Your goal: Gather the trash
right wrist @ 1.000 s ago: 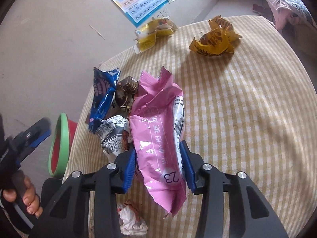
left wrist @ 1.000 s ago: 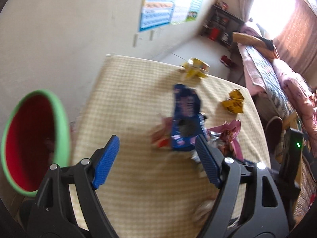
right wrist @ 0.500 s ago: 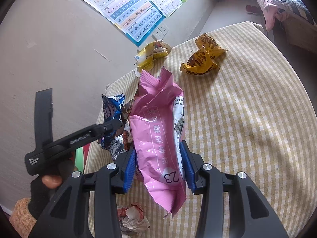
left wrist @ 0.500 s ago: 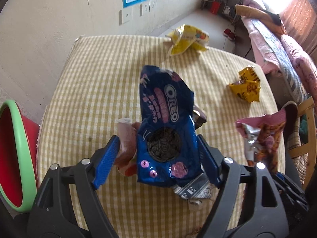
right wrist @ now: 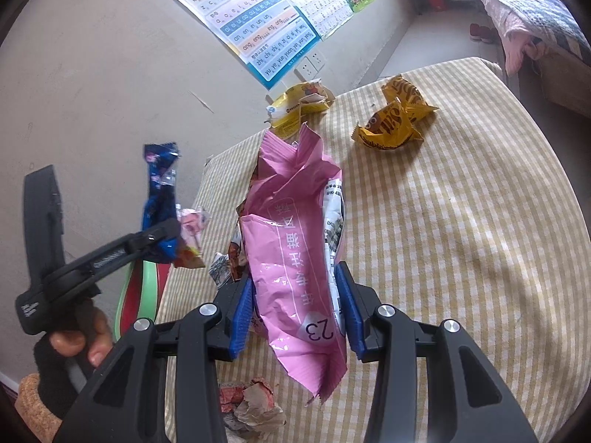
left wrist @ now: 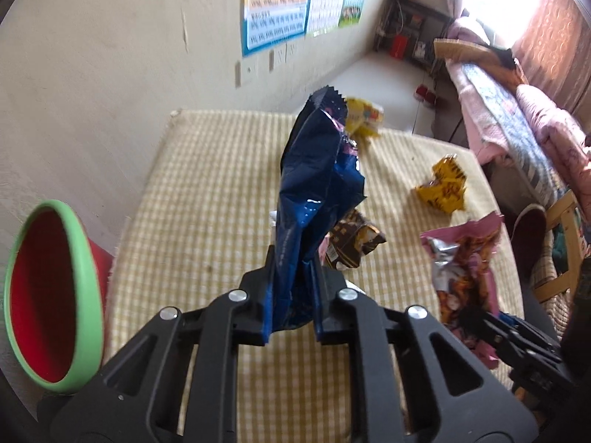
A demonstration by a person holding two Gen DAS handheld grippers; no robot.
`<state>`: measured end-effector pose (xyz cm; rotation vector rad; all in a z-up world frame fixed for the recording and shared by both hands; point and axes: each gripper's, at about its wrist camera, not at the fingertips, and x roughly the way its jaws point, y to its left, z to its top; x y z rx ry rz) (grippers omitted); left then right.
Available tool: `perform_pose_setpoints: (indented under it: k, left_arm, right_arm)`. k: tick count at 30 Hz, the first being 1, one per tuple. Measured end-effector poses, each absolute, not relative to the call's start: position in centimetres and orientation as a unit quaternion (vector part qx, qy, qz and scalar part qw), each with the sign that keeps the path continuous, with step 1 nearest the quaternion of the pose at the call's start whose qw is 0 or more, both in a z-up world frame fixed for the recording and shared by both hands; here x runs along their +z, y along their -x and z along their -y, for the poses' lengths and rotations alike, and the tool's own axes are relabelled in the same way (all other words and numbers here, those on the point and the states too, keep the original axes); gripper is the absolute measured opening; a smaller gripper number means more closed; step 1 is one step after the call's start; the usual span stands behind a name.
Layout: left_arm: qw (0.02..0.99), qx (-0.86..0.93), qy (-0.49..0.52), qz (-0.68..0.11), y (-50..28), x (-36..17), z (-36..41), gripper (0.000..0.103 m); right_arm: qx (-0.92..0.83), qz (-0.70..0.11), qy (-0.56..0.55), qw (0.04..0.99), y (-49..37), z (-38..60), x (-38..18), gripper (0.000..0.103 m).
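Both cams are fisheye, wrist-mounted, looking forward along their own fingers and angled down at the checked tablecloth from close range. Left wrist view sits at the table's near-left, facing the far wall with the poster; red bin at its left edge. Right wrist view sits further right, facing the same wall. Shared: tablecloth, poster, yellow wrapper, bed. Each view catches the other gripper at its edge.
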<state>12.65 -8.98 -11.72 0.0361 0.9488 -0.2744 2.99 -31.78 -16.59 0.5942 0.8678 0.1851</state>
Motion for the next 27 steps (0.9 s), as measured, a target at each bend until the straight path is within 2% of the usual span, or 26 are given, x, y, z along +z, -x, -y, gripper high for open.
perform_pose_setpoints:
  k: [13, 27]
  left_arm:
    - [0.900, -0.108, 0.024, -0.421, -7.4, -8.3, 3.0, 0.015]
    - [0.891, -0.117, 0.062, -0.434, -4.8, -9.3, -0.8, 0.015]
  right_arm:
    - [0.096, -0.384, -0.249, 0.884, -1.6, 29.1, -13.3, 0.041]
    - [0.111, -0.383, -0.223, 0.889, 0.3, 25.7, -10.8, 0.042]
